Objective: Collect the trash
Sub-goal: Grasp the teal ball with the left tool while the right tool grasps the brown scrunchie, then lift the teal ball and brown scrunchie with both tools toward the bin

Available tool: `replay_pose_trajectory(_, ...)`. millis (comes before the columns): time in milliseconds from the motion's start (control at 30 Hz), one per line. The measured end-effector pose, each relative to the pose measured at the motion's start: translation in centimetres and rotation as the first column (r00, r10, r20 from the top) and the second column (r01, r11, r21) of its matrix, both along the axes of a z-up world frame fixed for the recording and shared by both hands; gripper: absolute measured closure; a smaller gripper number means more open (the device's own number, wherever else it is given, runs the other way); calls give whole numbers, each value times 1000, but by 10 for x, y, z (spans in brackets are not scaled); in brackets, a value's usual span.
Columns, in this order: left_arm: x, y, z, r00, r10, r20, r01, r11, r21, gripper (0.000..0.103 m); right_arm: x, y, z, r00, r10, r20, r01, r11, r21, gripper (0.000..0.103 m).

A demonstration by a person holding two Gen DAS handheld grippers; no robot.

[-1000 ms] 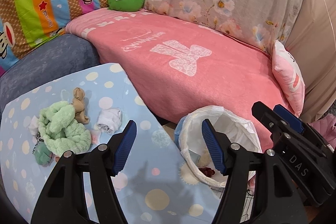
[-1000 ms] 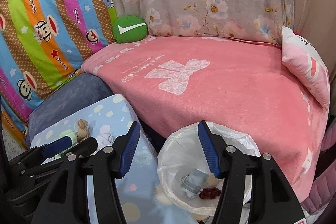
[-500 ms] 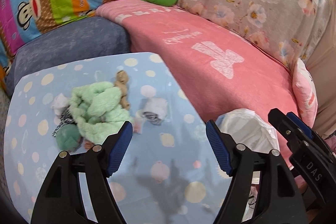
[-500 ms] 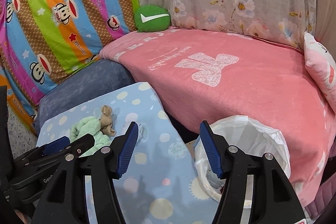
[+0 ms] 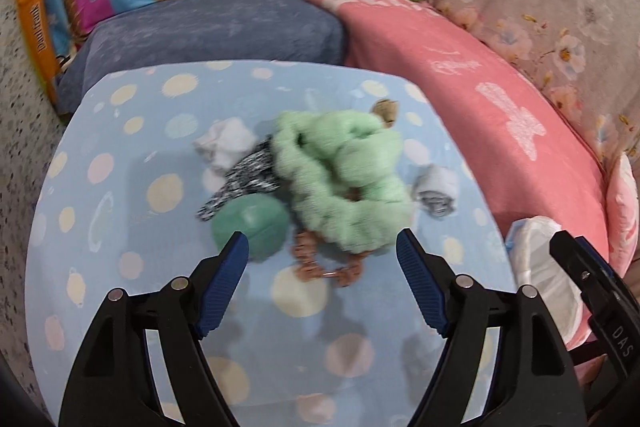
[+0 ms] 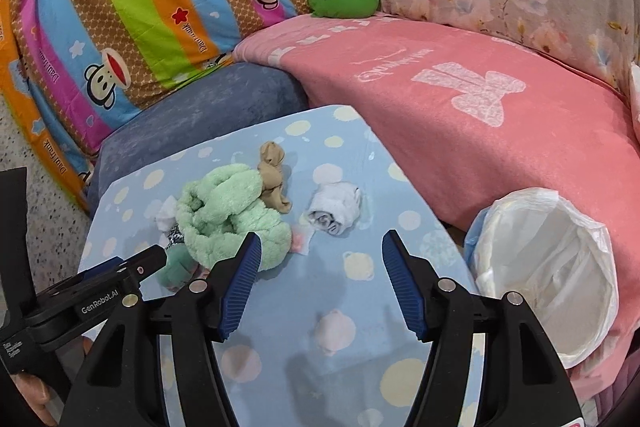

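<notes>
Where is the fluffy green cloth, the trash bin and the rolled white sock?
fluffy green cloth (image 6: 228,211), right wrist view, its middle folds.
trash bin (image 6: 576,223), right wrist view, white liner at the rim.
rolled white sock (image 6: 336,207), right wrist view, its middle.

The right gripper (image 6: 320,287) is hanging with its jaws apart and empty over a blue dotted table cover (image 6: 280,327), where a green fluffy cloth (image 6: 228,215), a tan sock (image 6: 274,179) and a white rolled sock (image 6: 336,207) are lying beside a white-lined bin (image 6: 552,267).

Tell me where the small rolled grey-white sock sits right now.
In the right wrist view the rolled grey-white sock lies alone on the dotted blue cloth, right of the green fluffy bundle.
</notes>
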State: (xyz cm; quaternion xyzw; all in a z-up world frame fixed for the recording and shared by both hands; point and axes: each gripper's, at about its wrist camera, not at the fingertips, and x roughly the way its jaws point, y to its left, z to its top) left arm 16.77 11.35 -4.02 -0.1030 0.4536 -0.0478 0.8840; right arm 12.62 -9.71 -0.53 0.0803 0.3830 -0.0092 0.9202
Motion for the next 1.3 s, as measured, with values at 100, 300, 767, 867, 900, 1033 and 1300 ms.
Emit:
replay_pose_trajectory(100,2,22,-19,999,33,-43,-33,999,10,30,5,18,-15,999,23,-28,-23,1000,8,42)
replay_pose_trajectory(300,9,52,-49,991,77,-111,-76,997,9,30,19,52,-52,992,71,-108,-69,997,29,42)
replay_pose_trajectory(767,53,55,-86,983,58,-176,-66,997,-40,30,59,84,-116,964,92,-248,-83,995,47,42)
replay_pose_trajectory(867,60,49,-88,984,40,-175,-51,997,-55,32,66,86,-125,959,100,-267,-88,995,56,53)
replay_pose_trajectory(900,62,47,-88,984,33,-173,-43,998,-56,35,68,88,-128,956,104,-276,-91,994,61,56)
replay_pose_trajectory(1033,62,37,-87,984,-18,-176,4,997,-76,54,72,90,-137,950,119,-289,-97,991,90,72)
replay_pose_trajectory(1300,42,28,-76,990,-15,-143,14,1000,-4,62,59,94,-129,946,157,-284,-130,985,112,95)
